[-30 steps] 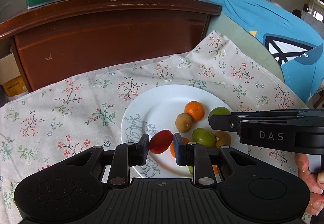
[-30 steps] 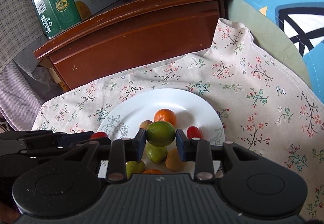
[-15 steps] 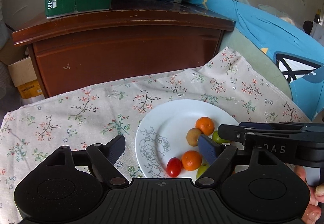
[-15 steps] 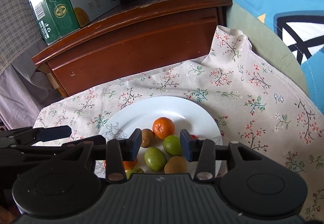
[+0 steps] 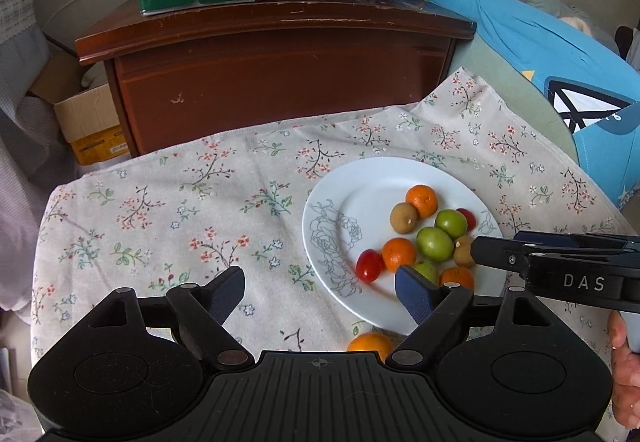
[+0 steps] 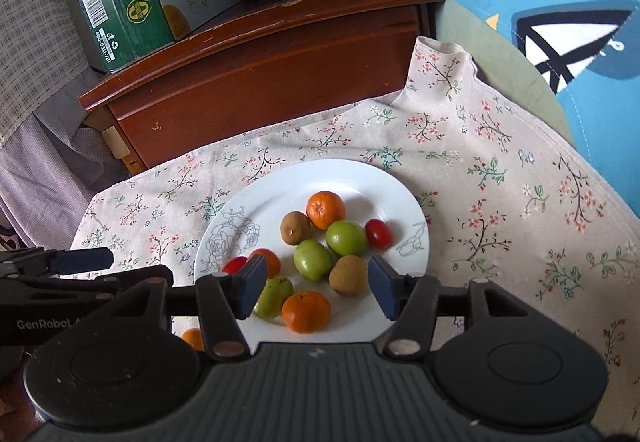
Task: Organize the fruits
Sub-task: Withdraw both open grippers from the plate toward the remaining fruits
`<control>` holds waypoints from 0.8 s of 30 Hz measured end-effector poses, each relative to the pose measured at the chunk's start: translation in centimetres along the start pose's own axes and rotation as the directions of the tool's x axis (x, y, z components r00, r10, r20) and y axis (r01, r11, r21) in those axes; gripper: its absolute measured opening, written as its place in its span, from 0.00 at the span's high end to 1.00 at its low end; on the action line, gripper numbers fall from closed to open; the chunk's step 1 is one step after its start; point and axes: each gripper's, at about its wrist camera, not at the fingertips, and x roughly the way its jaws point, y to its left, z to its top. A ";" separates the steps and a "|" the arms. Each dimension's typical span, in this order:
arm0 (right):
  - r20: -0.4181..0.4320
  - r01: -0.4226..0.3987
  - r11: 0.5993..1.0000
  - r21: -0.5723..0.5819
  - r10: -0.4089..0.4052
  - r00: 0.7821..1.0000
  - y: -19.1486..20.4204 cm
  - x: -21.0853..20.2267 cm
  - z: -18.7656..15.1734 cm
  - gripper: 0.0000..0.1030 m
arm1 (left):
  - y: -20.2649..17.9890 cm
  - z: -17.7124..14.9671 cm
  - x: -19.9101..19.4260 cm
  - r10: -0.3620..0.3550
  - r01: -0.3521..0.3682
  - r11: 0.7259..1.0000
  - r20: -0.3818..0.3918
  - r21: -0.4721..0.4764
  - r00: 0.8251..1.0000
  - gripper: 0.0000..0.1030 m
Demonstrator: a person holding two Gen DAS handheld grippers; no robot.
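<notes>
Hanging open over the near rim of the white plate (image 5: 332, 198), the left tongs (image 5: 320, 292) grip nothing; their jaws have just been opening, and only flowered cloth and plate edge lie between them. The right tongs (image 6: 318, 288) hover over the fruit pile with jaws parted and nothing pressed between the pads; they too have just been opening, with a green fruit (image 6: 313, 259) and a brown one (image 6: 349, 275) lying loose below the gap. On the plate sit three oranges, three green fruits, two brown ones and two red tomatoes (image 6: 378, 233), bunched toward its near right side. One orange (image 5: 370, 347) lies off the plate on the flowered cloth (image 5: 160, 210), just beside the plate's near edge. Behind the cloth's far edge stands a wooden cabinet (image 5: 280, 74).

Both tongs look to be at a release, fruit set down. Next, I judge, the stray orange needs picking: the left tongs must drop toward it, straddle it and close gently, since it could roll.
</notes>
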 end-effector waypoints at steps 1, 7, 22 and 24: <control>-0.004 -0.005 1.000 0.004 0.005 1.000 0.0 -0.3 -0.3 0.44 | 0.2 -0.3 -0.2 0.000 0.000 1.000 -0.006 -0.006 1.000 0.18; -0.029 -0.032 0.999 -0.028 0.031 0.999 1.1 -1.8 -2.4 0.44 | 0.7 -2.1 -1.4 0.005 -0.006 1.000 -0.041 -0.021 0.999 0.18; -0.104 -0.085 0.995 -0.061 0.078 0.992 3.2 -3.4 -7.3 0.44 | 1.4 -6.2 -3.2 0.081 -0.086 0.995 -0.113 -0.042 0.990 0.18; -0.116 -0.083 0.994 -0.074 0.074 0.990 3.5 -3.2 -7.7 0.45 | 1.4 -6.6 -3.3 0.092 -0.098 0.994 -0.121 -0.044 0.988 0.18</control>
